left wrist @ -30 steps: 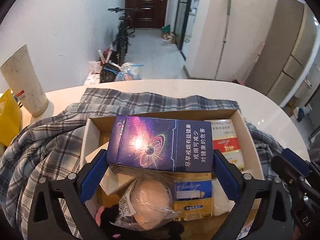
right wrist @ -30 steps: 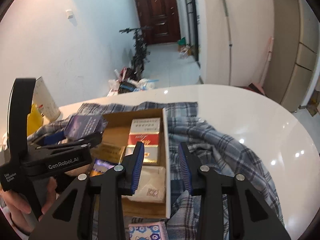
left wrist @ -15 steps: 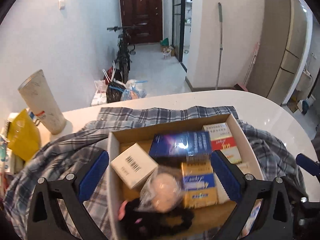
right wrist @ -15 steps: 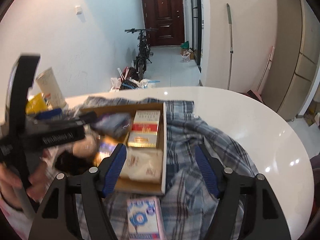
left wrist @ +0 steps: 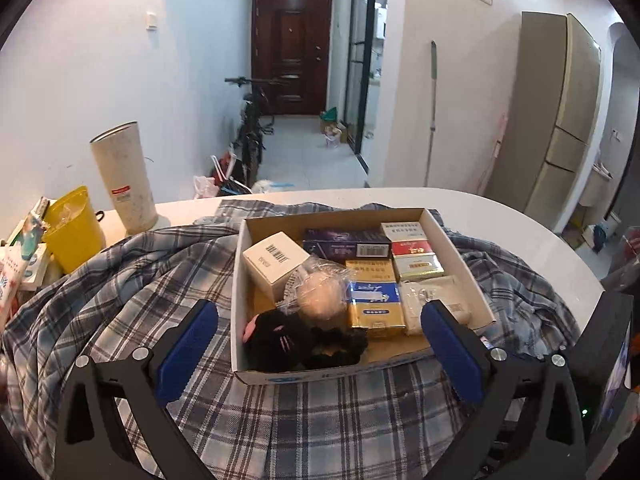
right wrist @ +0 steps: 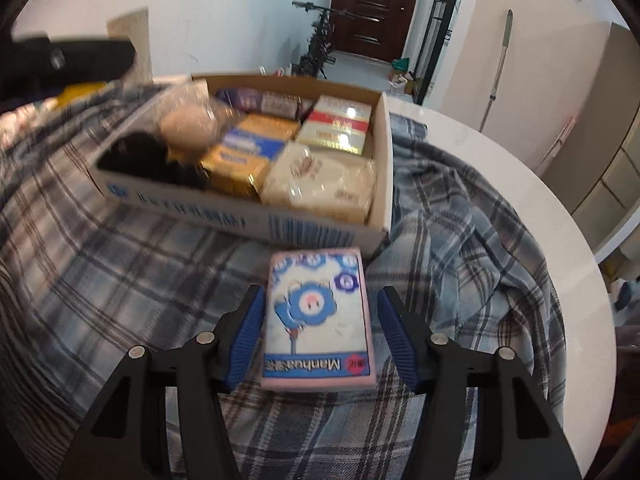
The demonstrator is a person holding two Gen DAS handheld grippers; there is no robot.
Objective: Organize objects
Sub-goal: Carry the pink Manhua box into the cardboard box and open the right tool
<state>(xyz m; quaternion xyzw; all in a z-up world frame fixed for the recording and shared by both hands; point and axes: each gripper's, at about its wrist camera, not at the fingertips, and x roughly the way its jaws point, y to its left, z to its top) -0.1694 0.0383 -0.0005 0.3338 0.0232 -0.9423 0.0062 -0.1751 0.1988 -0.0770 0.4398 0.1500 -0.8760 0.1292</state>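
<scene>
1. The cardboard box (left wrist: 360,216) sits mid-frame in the left wrist view, resting on a plaid shirt (left wrist: 132,280) spread over the white counter (left wrist: 520,216).
2. Inside, a white barcode carton (left wrist: 276,262) stands at the upper left; a dark purple pack (left wrist: 346,242) lies along the far wall, with a red-and-white pack (left wrist: 412,250) to its right.
3. A gold-and-blue pack (left wrist: 374,300) fills the centre, a bagged round item (left wrist: 322,294) lies just left of it, and a black plush (left wrist: 288,336) lies against the near wall.
4. A tissue pack (right wrist: 320,180) fills the box's lower right corner, touching the side wall.
5. The left gripper (left wrist: 320,348) has its jaws spread wide and empty, outside the box's near edge.
6. The right gripper (right wrist: 320,332) has its jaws open around a pink-edged flower pack (right wrist: 318,316), which lies on the shirt just below the box's front wall; whether the pads touch it is unclear.
7. Bare counter shows at the right edge of the frame; a yellow cup (left wrist: 74,228) and a pale tumbler (left wrist: 124,176) stand at the left.
</scene>
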